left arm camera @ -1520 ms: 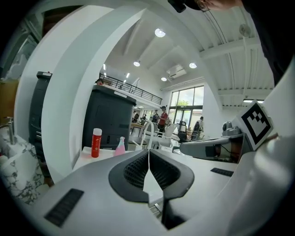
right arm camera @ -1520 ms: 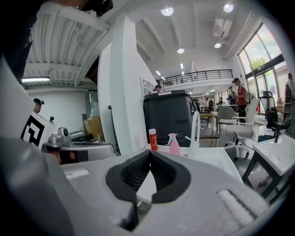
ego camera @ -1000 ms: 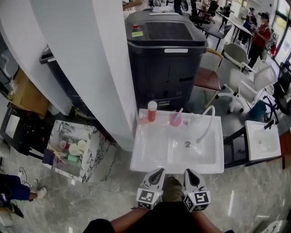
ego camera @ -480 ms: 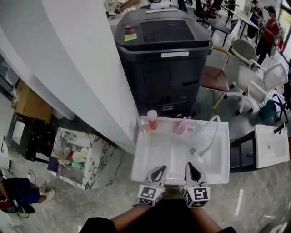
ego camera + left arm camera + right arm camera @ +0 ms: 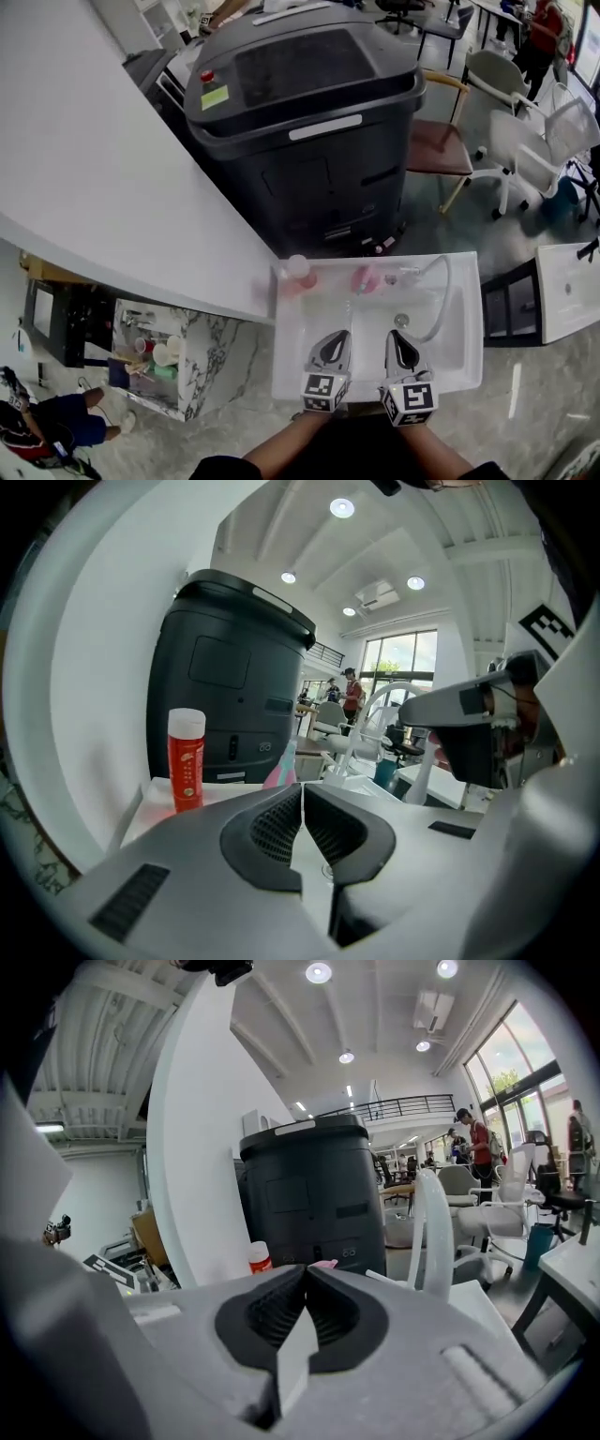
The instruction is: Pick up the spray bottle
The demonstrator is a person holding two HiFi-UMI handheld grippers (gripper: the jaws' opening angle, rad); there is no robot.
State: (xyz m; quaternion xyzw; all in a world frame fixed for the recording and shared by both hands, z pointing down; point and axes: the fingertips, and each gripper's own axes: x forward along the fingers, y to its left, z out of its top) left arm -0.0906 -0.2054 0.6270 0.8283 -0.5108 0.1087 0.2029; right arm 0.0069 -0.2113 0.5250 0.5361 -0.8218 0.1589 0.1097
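Approach is progressing: a second ago both grippers were hanging short of the sink; now they are reaching in over its near edge. The left gripper (image 5: pixel 338 336) and right gripper (image 5: pixel 396 335) are riding side by side above the near half of the sink (image 5: pixel 371 314), both pointing toward its back edge.

Both sets of jaws are clenched, with the ribbed pads meeting and nothing between them, as each gripper view is showing. This is reading as transit only, with no grasp prep started. Whichever gripper is taking the bottle is going to need its jaws opened before contact.

The spray bottle (image 5: pixel 364 278) is taken to be the pink one, though it is too blurred to confirm a trigger. It is standing at the sink's back edge, roughly midway along, just left of where the hose (image 5: pixel 439 295) is rising. It is sitting well apart from both tips, ahead of them and between their two lines.

- **Left gripper view:** the spray bottle (image 5: pixel 278 771) is peeking over the left jaw, just left of the tips.
- **Right gripper view:** only its pink top (image 5: pixel 323 1264) is showing, just right of the tips.

The red bottle (image 5: pixel 300 272) is standing at the back left corner and is not looking like the target.
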